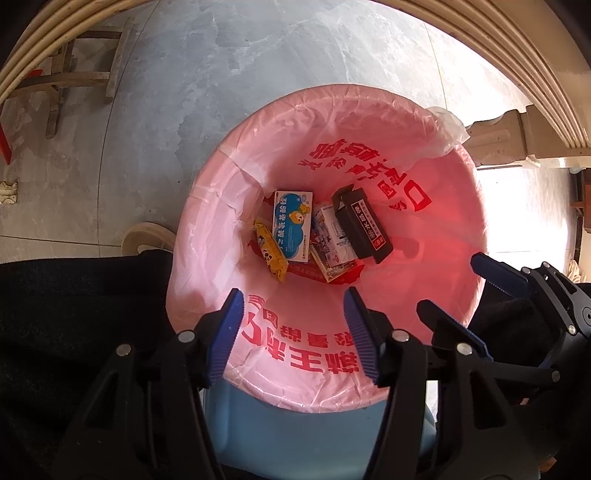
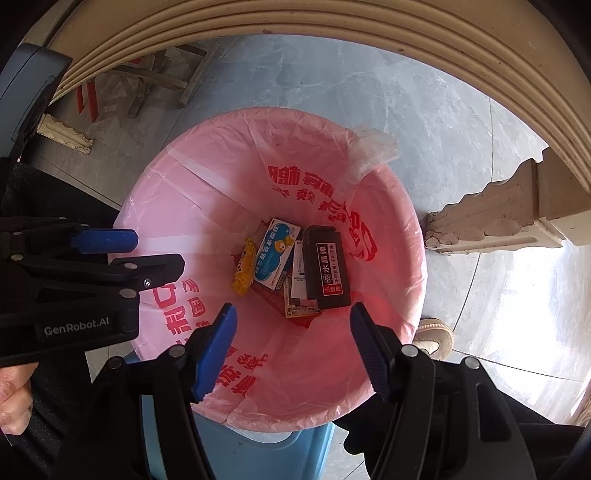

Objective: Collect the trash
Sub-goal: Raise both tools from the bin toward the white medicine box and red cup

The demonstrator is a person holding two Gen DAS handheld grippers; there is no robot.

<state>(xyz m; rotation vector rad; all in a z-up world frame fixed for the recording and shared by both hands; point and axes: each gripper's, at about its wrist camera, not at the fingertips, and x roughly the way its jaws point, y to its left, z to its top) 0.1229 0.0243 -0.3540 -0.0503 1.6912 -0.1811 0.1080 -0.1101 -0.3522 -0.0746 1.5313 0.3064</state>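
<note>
A blue trash bin [image 1: 317, 435] lined with a pink plastic bag [image 1: 424, 177] stands on the floor below both grippers. At its bottom lie a black box [image 1: 364, 225], a blue and white carton [image 1: 291, 225], a yellow wrapper [image 1: 270, 251] and other small packets. The same pile shows in the right wrist view, with the black box [image 2: 327, 271] and the carton [image 2: 275, 254]. My left gripper [image 1: 293, 332] is open and empty above the bin's near rim. My right gripper [image 2: 291, 350] is open and empty beside it, and it also shows in the left wrist view [image 1: 458, 288].
A grey tiled floor [image 1: 229, 66] surrounds the bin. A cream moulded table edge [image 2: 332, 33] arches overhead, with a carved leg base [image 2: 491, 218] at the right. A wooden stool frame [image 1: 74, 74] stands at the far left. A shoe [image 2: 436, 336] is near the bin.
</note>
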